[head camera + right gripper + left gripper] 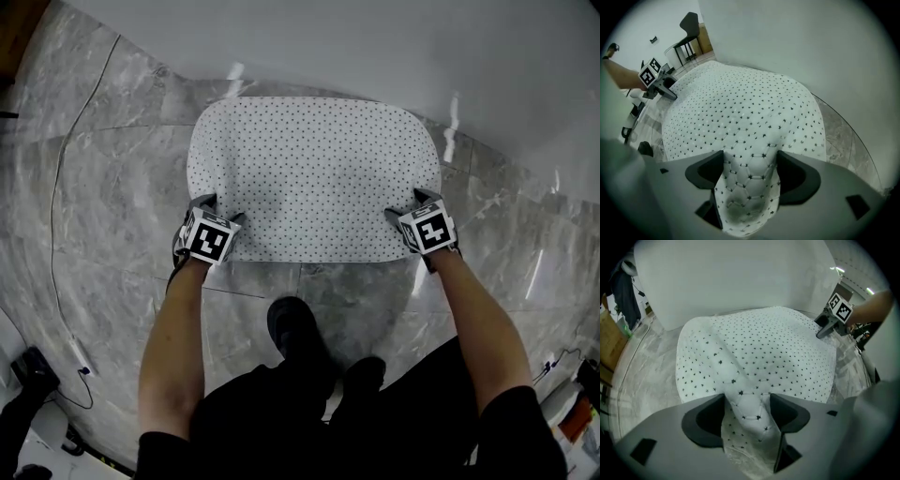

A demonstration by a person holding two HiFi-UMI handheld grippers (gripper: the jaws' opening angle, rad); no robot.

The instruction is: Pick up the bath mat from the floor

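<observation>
A white bath mat (314, 178) dotted with small dark stars lies on the grey marble floor, up against a white wall. My left gripper (217, 208) grips its near left corner. In the left gripper view a raised fold of the mat (759, 352) is pinched between the jaws of that gripper (746, 411). My right gripper (412, 208) grips the near right corner. The right gripper view shows a bunched ridge of the mat (740, 112) squeezed between that gripper's (750, 171) jaws. Each gripper also shows across the mat in the other's view: the right gripper (834, 317) and the left gripper (656, 82).
A white wall (375, 47) runs along the far edge of the mat. A thin cable (58, 187) trails over the floor at the left. The person's dark shoe (295, 328) stands just behind the mat. A black chair (689, 28) stands far off.
</observation>
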